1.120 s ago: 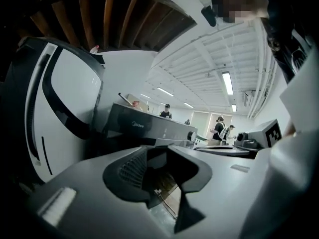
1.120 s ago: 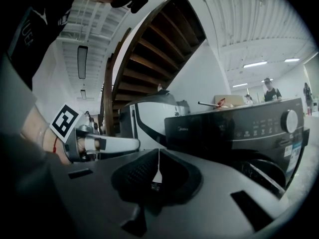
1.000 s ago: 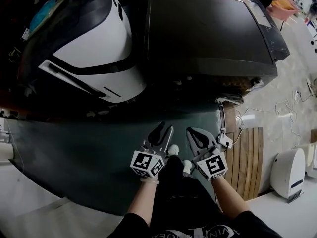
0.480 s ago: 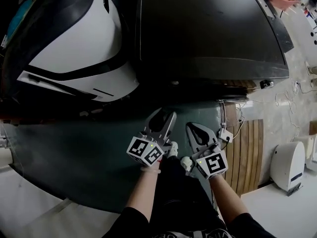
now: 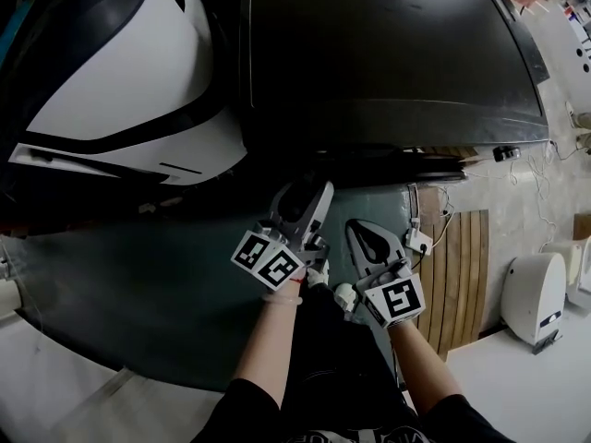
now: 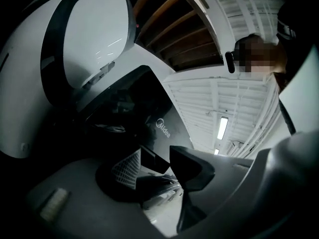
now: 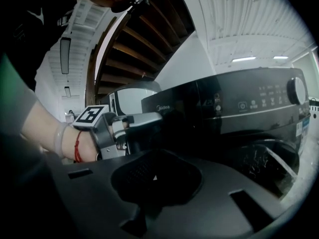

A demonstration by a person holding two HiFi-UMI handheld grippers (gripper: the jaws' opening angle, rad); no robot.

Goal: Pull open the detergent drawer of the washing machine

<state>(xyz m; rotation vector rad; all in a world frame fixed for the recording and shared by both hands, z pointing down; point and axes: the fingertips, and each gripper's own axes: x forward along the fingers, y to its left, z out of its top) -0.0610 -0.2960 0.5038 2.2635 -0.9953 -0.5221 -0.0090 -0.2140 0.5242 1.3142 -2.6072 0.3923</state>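
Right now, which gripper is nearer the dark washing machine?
Left. The left gripper, jaws just opened, nothing between, is by the washing machine; the right gripper sits farther back.

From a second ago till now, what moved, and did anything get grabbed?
The left gripper moved forward toward the top front of the dark washing machine and rolled over. Its jaws have just been opening, and nothing is gripped yet. The right gripper looks unchanged beside it, jaws together. The detergent drawer still looks shut.
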